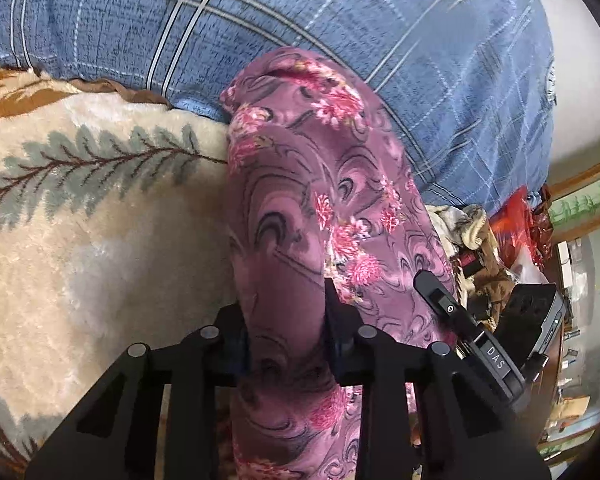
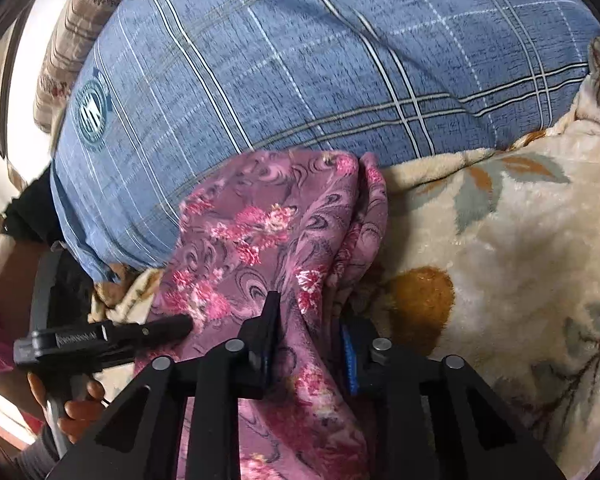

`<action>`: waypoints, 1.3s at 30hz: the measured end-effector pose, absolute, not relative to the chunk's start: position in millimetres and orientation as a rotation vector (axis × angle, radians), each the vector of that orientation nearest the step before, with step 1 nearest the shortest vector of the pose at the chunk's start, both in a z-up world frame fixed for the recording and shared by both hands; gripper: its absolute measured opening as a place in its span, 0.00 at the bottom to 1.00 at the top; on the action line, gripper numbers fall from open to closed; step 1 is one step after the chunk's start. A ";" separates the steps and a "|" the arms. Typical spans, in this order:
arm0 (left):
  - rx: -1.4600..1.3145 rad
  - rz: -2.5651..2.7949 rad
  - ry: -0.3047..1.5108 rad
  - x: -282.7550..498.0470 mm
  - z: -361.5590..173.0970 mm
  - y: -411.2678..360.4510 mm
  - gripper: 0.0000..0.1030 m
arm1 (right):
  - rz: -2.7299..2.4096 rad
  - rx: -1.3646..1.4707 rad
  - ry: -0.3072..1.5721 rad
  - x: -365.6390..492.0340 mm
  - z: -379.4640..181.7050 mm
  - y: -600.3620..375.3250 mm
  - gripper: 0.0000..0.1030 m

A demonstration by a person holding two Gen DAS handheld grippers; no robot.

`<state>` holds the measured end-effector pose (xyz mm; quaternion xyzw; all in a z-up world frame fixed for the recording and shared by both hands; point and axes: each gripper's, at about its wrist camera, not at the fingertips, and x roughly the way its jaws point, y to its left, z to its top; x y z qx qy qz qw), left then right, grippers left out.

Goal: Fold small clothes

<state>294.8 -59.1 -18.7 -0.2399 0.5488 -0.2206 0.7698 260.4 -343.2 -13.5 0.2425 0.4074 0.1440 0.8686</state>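
Observation:
A purple garment with pink flowers is held up in front of a blue plaid pillow. My left gripper is shut on a bunched fold of it, and the cloth runs away from the fingers toward the pillow. My right gripper is shut on another part of the same garment, which drapes over its fingers. The right gripper also shows at the right of the left wrist view. The left gripper shows at the lower left of the right wrist view, held by a hand.
A big blue plaid pillow lies behind the garment. A cream plush blanket with leaf print covers the bed, also in the right wrist view. Cluttered clothes and a red bag sit at the right.

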 end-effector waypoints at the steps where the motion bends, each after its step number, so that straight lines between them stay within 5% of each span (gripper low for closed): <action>1: -0.524 -0.484 1.189 293.9 -17.2 -58.7 0.25 | 0.308 0.518 0.846 256.3 -10.2 -342.3 0.24; 14: -0.560 -0.522 1.165 167.0 13.4 24.3 0.26 | 0.518 0.645 0.854 148.4 8.2 -300.8 0.23; 21: -0.489 -0.495 1.206 102.3 -18.9 62.3 0.36 | 0.498 0.629 0.982 86.1 -33.8 -275.8 0.30; 28: -0.453 -0.491 1.033 132.7 32.1 70.0 0.37 | 0.426 0.702 0.818 112.5 8.0 -295.2 0.34; 33: -0.349 -0.403 1.075 194.7 18.9 36.5 0.37 | 0.341 0.570 0.912 154.3 -6.7 -266.1 0.34; 35: -0.353 -0.377 1.080 210.2 17.6 34.4 0.37 | 0.365 0.526 0.921 165.3 -9.7 -255.8 0.09; 39: -0.366 -0.355 1.083 239.1 12.4 21.5 0.37 | 0.385 0.515 0.764 153.5 12.7 -263.7 0.04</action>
